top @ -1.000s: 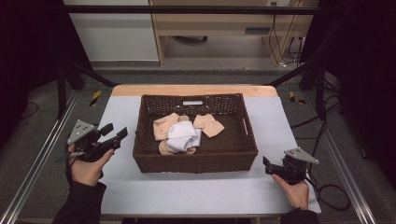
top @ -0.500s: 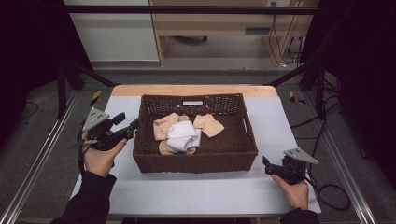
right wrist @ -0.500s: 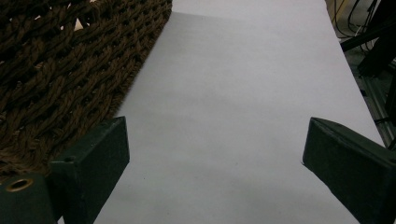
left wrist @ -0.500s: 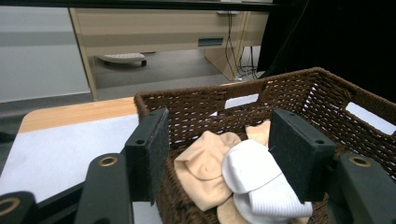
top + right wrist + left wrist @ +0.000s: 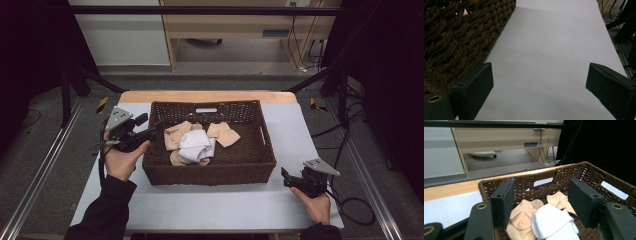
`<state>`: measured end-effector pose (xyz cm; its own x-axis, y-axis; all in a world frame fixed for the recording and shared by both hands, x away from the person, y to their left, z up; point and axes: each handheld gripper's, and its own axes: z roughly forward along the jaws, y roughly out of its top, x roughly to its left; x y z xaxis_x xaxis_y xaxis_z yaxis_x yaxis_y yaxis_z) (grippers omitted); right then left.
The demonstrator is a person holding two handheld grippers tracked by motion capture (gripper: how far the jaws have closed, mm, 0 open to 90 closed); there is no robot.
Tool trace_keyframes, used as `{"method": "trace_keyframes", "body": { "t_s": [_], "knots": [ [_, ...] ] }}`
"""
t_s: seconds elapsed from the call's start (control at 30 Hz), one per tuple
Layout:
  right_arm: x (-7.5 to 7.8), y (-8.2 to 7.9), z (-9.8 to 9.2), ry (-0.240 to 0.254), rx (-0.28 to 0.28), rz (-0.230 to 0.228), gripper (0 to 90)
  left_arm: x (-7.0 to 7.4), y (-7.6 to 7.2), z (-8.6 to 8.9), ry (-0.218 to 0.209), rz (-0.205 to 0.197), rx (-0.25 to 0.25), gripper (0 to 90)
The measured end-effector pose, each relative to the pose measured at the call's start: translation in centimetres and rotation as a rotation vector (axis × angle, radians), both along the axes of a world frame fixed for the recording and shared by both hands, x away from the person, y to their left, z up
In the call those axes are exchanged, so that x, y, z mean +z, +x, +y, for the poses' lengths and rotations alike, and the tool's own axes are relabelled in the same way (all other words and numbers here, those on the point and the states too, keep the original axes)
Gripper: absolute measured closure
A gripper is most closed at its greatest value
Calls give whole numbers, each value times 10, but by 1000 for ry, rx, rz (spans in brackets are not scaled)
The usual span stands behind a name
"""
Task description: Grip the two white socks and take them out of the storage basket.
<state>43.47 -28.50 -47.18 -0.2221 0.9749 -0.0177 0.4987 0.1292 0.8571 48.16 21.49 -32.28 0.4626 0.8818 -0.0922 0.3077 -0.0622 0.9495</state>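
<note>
Right now your left gripper hangs over the left rim of the dark brown woven wicker basket, its jaws spread wide and holding nothing. Looking along it in the left gripper view, the two black pads frame the laundry inside: a crumpled white sock lies between them and lower down, not touched by either pad. Just left of it sits a peach-coloured fabric piece, and a second peach-coloured piece lies behind the white sock, nearer the far wall.

From the high view, the white sock rests about mid-basket, partly on top of the peach pieces.

Your right gripper sits low on the pale grey table surface, just beside the basket's near right corner, apart from the laundry. In the right gripper view its jaws stand wide apart with bare table between them and the basket's woven wall at the left.
</note>
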Motion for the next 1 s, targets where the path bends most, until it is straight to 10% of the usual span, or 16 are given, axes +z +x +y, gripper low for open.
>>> {"method": "trace_keyframes", "body": {
  "t_s": [1.0],
  "knots": [
    [-2, 2, 0, -27, 15, 1, 73, -25, 55, -56, 103, 11, -41, 378]
  ]
}}
